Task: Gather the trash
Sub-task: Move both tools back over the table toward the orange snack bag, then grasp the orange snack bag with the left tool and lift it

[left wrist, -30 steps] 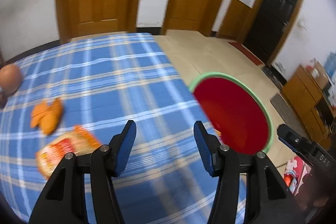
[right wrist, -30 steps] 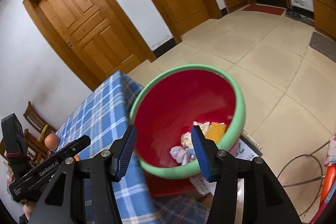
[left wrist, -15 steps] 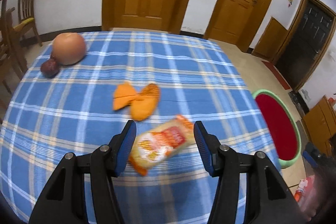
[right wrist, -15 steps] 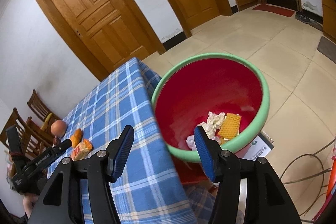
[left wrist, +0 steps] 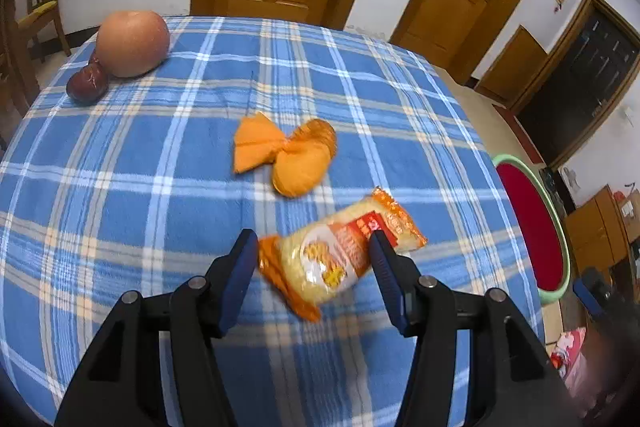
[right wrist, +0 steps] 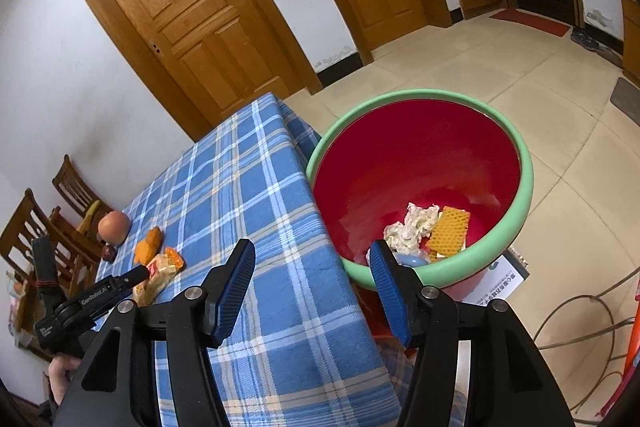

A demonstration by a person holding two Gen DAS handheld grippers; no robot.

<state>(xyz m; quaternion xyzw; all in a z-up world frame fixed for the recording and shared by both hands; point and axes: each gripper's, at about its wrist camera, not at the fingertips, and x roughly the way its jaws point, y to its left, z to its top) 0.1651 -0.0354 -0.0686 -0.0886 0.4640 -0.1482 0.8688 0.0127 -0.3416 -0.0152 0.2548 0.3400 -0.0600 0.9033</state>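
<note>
A yellow and orange snack packet lies on the blue plaid tablecloth. My left gripper hangs open just over it, a finger on either side, and the pads do not press it. An orange crumpled wrapper lies a little farther away. The red bin with a green rim stands beside the table's right edge and holds crumpled white paper and an orange wafer-like piece. My right gripper is open and empty, above the table's corner next to the bin. The right wrist view also shows the left gripper at the packet.
A large round orange fruit and a small dark red fruit sit at the table's far left. Wooden chairs stand beyond that side. The bin is off the table's right edge. Cables lie on the tiled floor.
The left gripper swung from the bin side across the table and came down over the snack packet, which now sits between its fingers. The right gripper drew back slightly from the bin.
</note>
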